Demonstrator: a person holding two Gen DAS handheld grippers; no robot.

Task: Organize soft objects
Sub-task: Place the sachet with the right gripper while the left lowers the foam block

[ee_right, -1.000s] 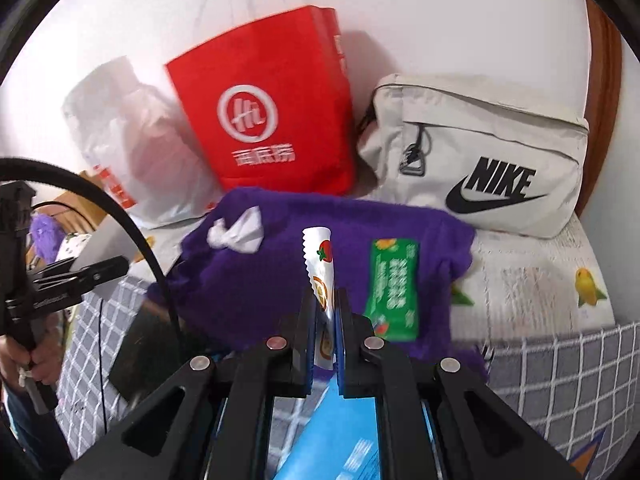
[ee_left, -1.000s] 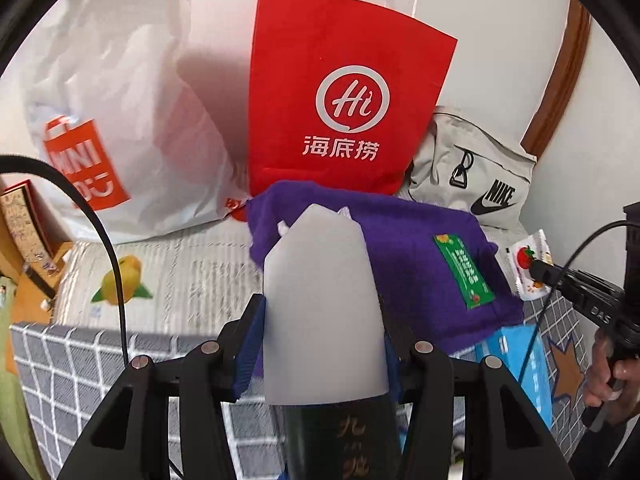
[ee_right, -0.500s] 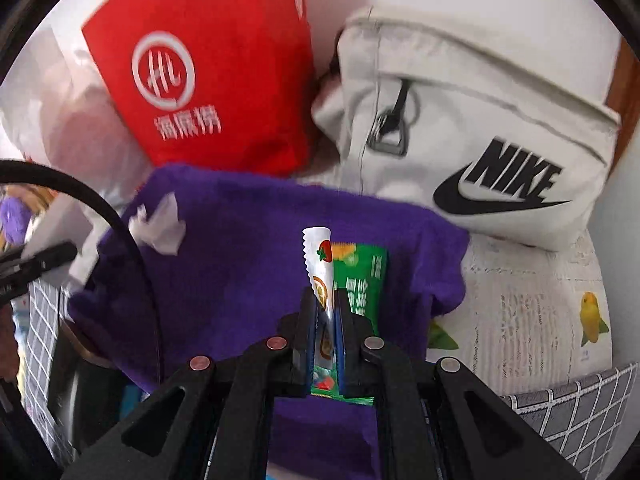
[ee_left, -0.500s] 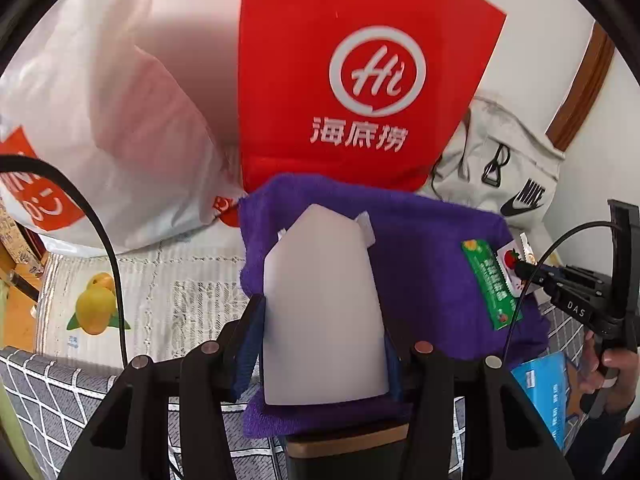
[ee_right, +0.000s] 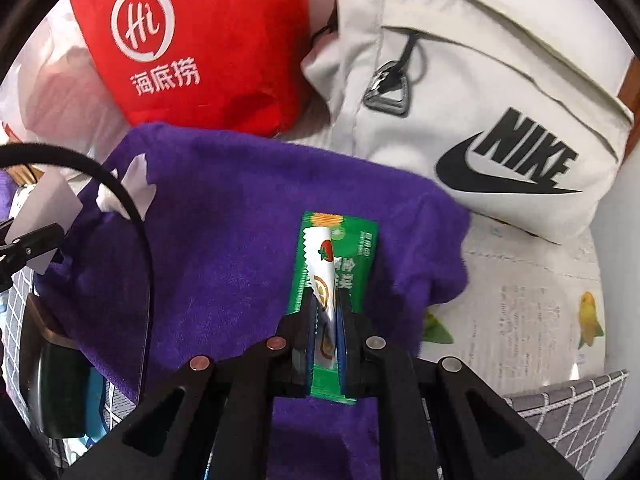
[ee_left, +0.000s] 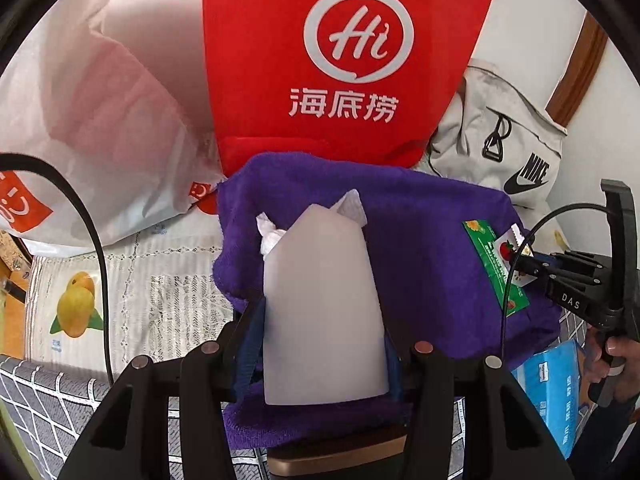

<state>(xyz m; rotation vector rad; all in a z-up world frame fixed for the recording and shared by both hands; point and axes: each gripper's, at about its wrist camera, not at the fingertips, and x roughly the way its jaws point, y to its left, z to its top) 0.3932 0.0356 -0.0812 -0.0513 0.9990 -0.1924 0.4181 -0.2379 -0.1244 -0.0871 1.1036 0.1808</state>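
Both claws were loaded over the purple towel (ee_left: 420, 240). Left gripper (ee_left: 324, 344) was clamped on a pale white pack (ee_left: 324, 312), jaws part-way apart around its width, above the towel's left half, with a crumpled tissue (ee_left: 270, 236) just past the pack's tip. Right gripper (ee_right: 325, 320) was pinched nearly together on a thin strawberry sachet (ee_right: 320, 264), directly above the green sachet (ee_right: 360, 264) near the towel's right edge.

My read: set-down step. Lower the sachet flat, beside or square on the green one, and release only once it rests. Same for the pack: seat its base first.

Room: the red paper bag (ee_left: 344, 60) and the white Nike bag (ee_right: 480, 120) crowd the towel's far edge, so retreat up and back. The middle of the towel was free.
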